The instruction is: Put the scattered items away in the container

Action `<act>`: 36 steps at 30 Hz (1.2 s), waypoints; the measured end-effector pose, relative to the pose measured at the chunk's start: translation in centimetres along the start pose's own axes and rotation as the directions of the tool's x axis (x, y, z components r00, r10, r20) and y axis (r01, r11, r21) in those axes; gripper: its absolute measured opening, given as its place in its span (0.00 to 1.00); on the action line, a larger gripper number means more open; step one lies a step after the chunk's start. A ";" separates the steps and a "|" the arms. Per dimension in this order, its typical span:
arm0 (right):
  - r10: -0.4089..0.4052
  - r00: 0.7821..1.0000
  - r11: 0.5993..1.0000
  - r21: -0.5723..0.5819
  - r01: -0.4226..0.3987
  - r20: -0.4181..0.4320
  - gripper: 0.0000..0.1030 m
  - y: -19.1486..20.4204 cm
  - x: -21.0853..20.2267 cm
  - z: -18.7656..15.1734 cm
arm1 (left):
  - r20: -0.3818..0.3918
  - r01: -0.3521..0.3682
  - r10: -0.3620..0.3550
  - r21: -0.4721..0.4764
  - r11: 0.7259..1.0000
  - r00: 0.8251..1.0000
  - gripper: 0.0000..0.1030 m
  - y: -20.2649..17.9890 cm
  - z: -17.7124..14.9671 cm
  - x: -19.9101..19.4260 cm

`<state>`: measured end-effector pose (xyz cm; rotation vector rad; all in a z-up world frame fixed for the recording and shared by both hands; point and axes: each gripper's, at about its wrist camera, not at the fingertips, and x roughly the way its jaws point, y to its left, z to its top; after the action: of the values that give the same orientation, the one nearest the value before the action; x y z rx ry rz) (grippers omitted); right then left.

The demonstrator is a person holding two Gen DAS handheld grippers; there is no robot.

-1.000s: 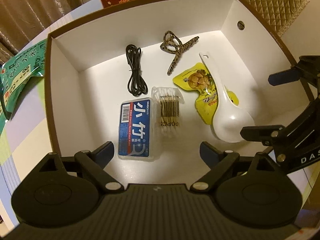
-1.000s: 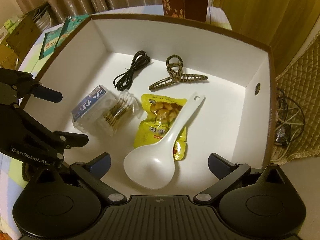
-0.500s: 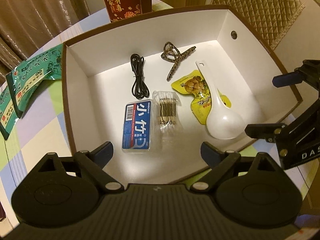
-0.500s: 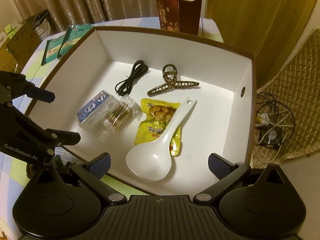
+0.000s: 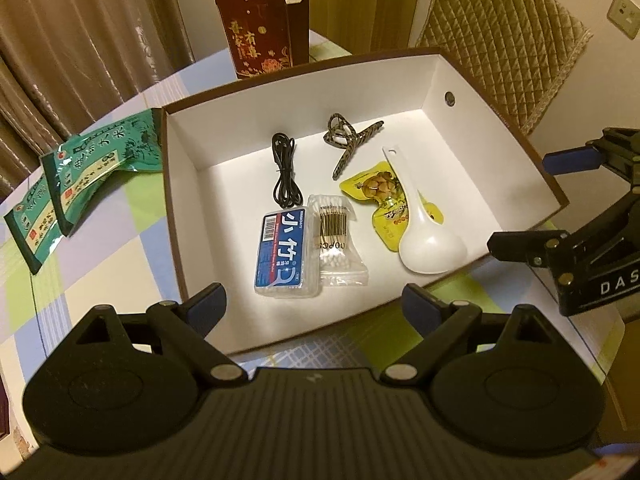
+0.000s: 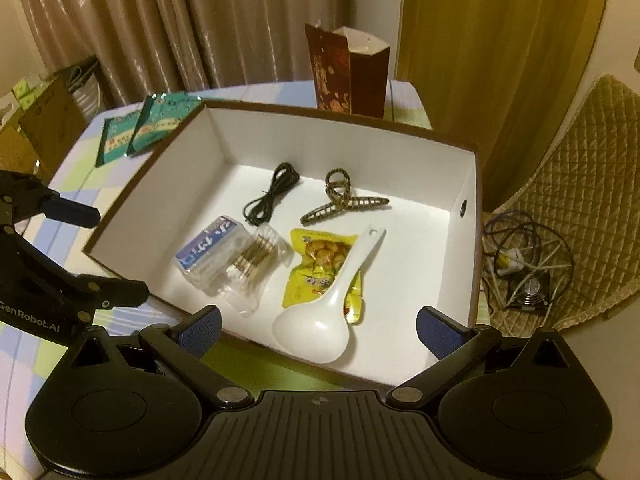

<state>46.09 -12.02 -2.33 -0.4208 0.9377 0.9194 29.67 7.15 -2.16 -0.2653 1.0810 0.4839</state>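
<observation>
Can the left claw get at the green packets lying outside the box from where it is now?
Probably yes. The left claw is open and empty, and the green packets lie on the table left of the box, nothing lying over them.

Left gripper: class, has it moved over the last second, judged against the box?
Yes. The left gripper has pulled back and up from the box: its fingertips were over the box floor, and now they sit at the near rim, with more table visible.
</observation>
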 end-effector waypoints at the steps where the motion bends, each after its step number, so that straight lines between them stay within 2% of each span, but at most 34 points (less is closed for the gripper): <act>1: 0.003 1.000 1.000 0.002 -0.003 0.005 0.98 0.1 -0.2 -0.1 | 0.004 0.000 0.000 0.000 1.000 1.000 0.90 0.0 -0.2 -0.3; 13: -0.022 0.993 0.999 0.037 0.018 0.116 0.98 1.6 -2.7 -3.0 | 0.008 -0.001 0.001 -0.024 1.000 1.000 0.90 0.4 -3.7 -1.8; 20: -0.018 0.992 0.999 0.043 0.013 0.123 0.98 2.6 -3.3 -4.8 | 0.019 -0.002 0.003 -0.045 0.999 1.000 0.90 0.7 -6.1 -2.7; 25: -0.023 0.990 0.999 0.041 0.017 0.140 0.98 3.5 -3.7 -6.1 | 0.059 -0.014 0.019 -0.074 0.997 0.998 0.90 1.0 -7.7 -4.0; 36: 0.004 0.994 0.997 0.082 -0.013 0.109 0.98 3.9 -3.1 -8.5 | 0.132 -0.119 0.138 -0.144 0.982 0.982 0.90 3.3 -12.9 -6.4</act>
<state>37.74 -16.98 -4.13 -0.2933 0.8752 0.8990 15.51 2.77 -2.20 -0.2773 0.9312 0.6843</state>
